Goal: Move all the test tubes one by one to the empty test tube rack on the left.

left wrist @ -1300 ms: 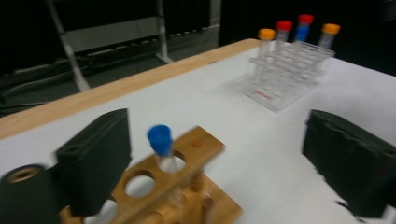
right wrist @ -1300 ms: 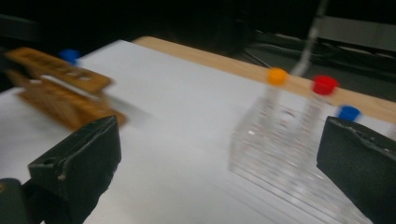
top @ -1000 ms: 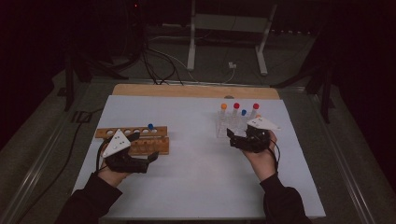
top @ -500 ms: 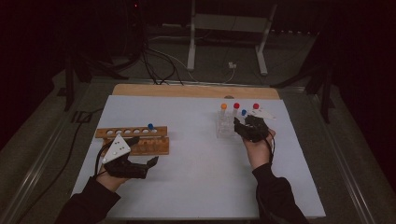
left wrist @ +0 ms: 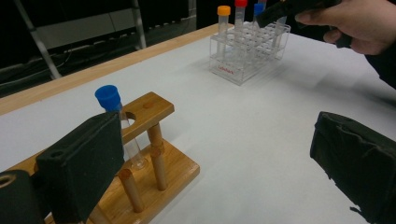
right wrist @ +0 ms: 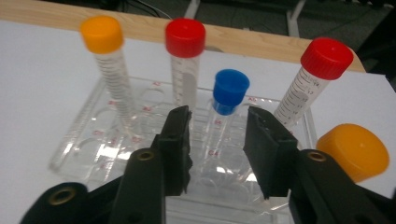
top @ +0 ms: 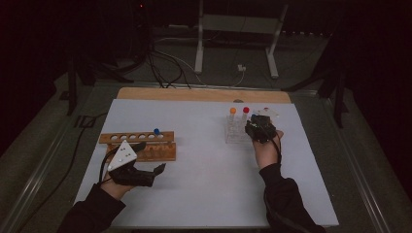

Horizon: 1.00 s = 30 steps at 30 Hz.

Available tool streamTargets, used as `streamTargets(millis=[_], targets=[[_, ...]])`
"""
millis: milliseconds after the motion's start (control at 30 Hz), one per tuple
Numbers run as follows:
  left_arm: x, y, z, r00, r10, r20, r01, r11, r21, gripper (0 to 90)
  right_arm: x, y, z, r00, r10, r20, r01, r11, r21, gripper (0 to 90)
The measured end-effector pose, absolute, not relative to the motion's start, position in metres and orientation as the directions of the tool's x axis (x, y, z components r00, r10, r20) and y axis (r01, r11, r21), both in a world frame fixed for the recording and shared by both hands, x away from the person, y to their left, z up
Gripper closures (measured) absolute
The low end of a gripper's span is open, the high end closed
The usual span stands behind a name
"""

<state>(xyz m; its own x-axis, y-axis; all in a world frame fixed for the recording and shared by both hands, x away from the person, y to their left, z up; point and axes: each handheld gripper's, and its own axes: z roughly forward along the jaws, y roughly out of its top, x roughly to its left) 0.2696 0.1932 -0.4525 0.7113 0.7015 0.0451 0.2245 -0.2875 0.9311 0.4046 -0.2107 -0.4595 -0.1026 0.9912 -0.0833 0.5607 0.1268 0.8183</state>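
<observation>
My right gripper [right wrist: 218,140] had just been closing its jaws, but they were still a bit apart. The blue-capped tube [right wrist: 227,109] stood straight up between my fingers [right wrist: 180,140] in the clear rack [right wrist: 93,135], and they did not squeeze it. My left gripper [left wrist: 215,172] was wide open, holding nothing, just beside the wooden rack [left wrist: 154,154].

2 racks [top: 137,145] [top: 236,135], 6 capped tubes [right wrist: 227,105]: 2 blue, 2 red, 2 orange.
</observation>
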Motion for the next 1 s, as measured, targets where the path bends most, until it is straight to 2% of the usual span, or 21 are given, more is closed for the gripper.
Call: streamTargets(millis=[300,667,1000], targets=[[0.270,0.195,-0.452,0.711,0.702,0.041,0.225,-0.283,0.932,3.8,0.415,-0.210,-0.465,-0.096,0.993,-0.069,0.572,0.112,0.813,63.4],[0.270,0.195,-0.454,0.710,0.703,0.037,0.231,-0.282,0.931,3.9,0.421,-0.206,-0.470,-0.078,0.994,-0.077,0.567,0.108,0.817,74.9],[0.271,0.195,-0.454,0.711,0.703,0.034,0.233,-0.281,0.931,4.2,0.420,-0.205,-0.466,-0.083,0.992,-0.091,0.563,0.123,0.817,76.1]])
